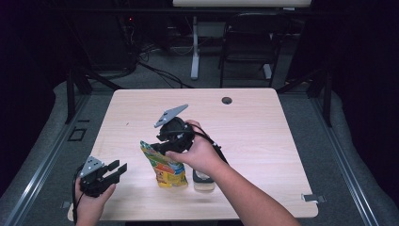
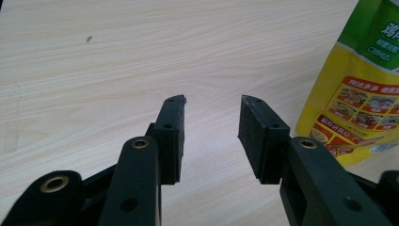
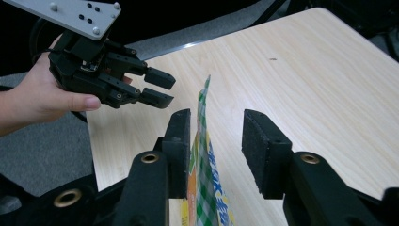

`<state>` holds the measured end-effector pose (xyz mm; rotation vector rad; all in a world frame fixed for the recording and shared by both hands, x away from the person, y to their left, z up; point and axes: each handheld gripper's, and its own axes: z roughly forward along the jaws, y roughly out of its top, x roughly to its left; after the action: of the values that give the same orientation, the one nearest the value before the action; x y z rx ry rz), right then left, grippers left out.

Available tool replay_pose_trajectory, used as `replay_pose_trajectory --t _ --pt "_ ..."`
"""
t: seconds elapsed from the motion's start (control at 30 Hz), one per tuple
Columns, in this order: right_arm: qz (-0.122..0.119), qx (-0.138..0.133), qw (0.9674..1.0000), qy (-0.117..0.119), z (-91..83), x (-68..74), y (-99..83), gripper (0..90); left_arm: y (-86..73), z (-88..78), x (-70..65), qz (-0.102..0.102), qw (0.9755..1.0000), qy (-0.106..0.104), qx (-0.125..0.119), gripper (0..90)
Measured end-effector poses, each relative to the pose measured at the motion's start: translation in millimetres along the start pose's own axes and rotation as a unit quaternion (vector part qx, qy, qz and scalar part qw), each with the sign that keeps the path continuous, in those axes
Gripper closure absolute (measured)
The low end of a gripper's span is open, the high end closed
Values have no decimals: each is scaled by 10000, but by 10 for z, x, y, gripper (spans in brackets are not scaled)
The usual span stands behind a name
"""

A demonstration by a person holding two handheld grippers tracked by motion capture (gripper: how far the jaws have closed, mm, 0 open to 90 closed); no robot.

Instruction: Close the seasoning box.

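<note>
A yellow seasoning pouch (image 1: 162, 165) stands upright near the middle of the surface's (image 1: 263, 136) near edge. The right tongs (image 1: 157, 148) straddle its top edge with the jaws apart; one pad lies close against the pouch, the other stands clear. The left tongs (image 1: 116, 170) hover by the near left corner, jaws apart around nothing, pointing toward the pouch.

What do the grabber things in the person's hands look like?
Each hand-held gripper is black plastic with two chunky jaws, brass-ringed screw holes and rough dark pads. The left hand-held gripper and right hand-held gripper each carry a grey three-cornered plate on top and trail a black cable. The forearms are bare, with no sleeves.
</note>
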<state>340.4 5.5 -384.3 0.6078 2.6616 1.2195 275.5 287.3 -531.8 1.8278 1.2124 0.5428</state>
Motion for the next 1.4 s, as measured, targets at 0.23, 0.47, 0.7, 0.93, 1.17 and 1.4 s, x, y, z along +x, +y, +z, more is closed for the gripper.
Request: replay_pose_trajectory --t 0.23,0.47,0.7,0.93,1.17,1.4 --pt "-56 222 9997 64 155 20 52 675 -3 1 9 -33 10000 -1 -17 614" --pt "-108 474 9988 81 254 -1 92 716 1 5 10 -10 10000 -6 36 614" --pt "-171 689 9973 187 360 16 90 771 1 5 9 -7 10000 -6 39 614" --pt "-236 819 9962 162 424 29 81 810 0 9 8 -2 10000 -21 28 613" --pt "-228 989 9946 207 457 41 100 857 -2 15 6 -1 10000 -23 11 612" --pt "-207 1077 9937 229 474 41 118 876 -1 12 6 10 10000 -29 32 613"
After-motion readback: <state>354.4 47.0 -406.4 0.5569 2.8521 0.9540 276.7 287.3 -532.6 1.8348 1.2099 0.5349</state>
